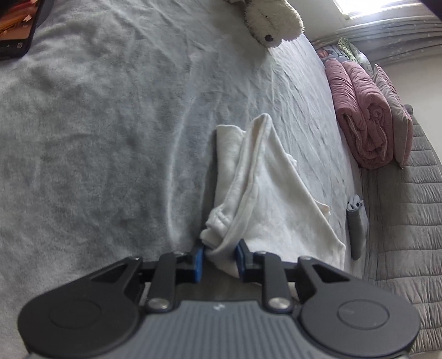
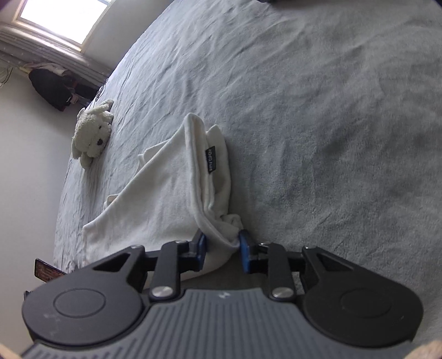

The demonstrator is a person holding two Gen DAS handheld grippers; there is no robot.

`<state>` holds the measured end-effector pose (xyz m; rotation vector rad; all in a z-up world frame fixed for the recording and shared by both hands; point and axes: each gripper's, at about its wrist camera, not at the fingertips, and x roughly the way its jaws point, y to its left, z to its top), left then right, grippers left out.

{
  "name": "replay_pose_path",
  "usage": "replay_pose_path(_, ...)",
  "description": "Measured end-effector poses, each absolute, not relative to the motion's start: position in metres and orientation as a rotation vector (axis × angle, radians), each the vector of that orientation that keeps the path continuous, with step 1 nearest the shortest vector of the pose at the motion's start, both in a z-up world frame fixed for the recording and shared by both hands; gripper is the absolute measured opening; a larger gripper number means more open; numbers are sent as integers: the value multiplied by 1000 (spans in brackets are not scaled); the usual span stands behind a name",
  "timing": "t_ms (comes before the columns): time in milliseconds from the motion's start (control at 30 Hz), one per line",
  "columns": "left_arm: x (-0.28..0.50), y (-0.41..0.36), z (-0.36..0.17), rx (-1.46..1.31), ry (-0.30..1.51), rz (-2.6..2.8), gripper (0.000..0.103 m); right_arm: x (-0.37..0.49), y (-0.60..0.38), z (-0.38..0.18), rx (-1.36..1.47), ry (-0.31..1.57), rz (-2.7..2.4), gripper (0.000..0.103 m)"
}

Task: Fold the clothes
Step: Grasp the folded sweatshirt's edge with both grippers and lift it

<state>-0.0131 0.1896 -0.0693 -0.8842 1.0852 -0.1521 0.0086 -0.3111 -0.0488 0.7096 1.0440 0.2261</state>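
A white fleece garment (image 1: pixel 265 193) lies on a grey bed cover (image 1: pixel 110 138), partly folded over itself. My left gripper (image 1: pixel 220 258) is closed on a bunched corner of it, with cloth between the blue pads (image 1: pixel 198 259). In the right wrist view the same white garment (image 2: pixel 171 193) shows a small black label (image 2: pixel 212 160). My right gripper (image 2: pixel 223 250) is closed on another bunched corner, with cloth between its blue pads (image 2: pixel 244 251). Both held corners are lifted a little off the bed.
A white plush dog (image 1: pixel 272 22) lies at the far edge of the bed and also shows in the right wrist view (image 2: pixel 92 132). A rolled pink blanket (image 1: pixel 362 110) and a grey quilted cover (image 1: pixel 408 221) sit to the right. A dark phone (image 1: pixel 16 30) lies top left.
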Motion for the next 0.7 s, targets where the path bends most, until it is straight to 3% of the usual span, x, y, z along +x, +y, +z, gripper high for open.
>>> replay_pose_path(133,-14,196,-57,-840,1026,-151,55,7,-308,-38,666,988,230,48)
replay_pose_path(200,-12,198,-53,-836,997,-154,63,7,-307,-32,632,953,211,51)
replay_pose_path(700,9,190,-69,-847,925,-142,62,9,-258,-3,381,693,193,51)
